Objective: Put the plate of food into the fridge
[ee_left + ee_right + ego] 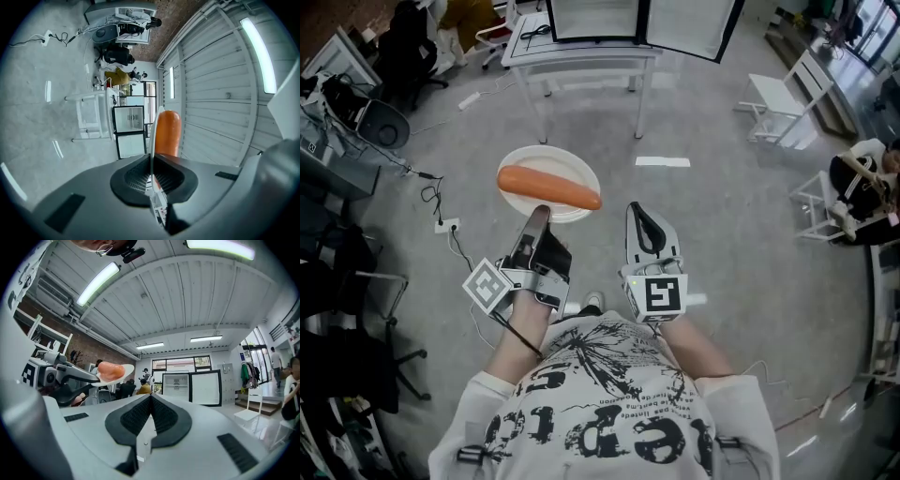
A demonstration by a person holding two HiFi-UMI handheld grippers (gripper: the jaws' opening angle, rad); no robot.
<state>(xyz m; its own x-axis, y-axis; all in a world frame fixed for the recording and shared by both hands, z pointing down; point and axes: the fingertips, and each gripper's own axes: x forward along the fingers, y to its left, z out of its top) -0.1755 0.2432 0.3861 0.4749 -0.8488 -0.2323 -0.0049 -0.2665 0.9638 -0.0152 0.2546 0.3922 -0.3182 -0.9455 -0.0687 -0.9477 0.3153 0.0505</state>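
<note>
White plate [546,157], light and stiff we judge, clamped at its rim in left gripper [538,217] jaws (right gripper [638,212] jaws together, empty); sausage [548,188] may roll.

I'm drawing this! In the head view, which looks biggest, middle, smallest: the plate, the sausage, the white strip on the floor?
Biggest: plate.
Middle: sausage, about as long as the plate, much thinner.
Smallest: white strip on the floor, but it lies farther from the camera, so its real size is unsure.
</note>
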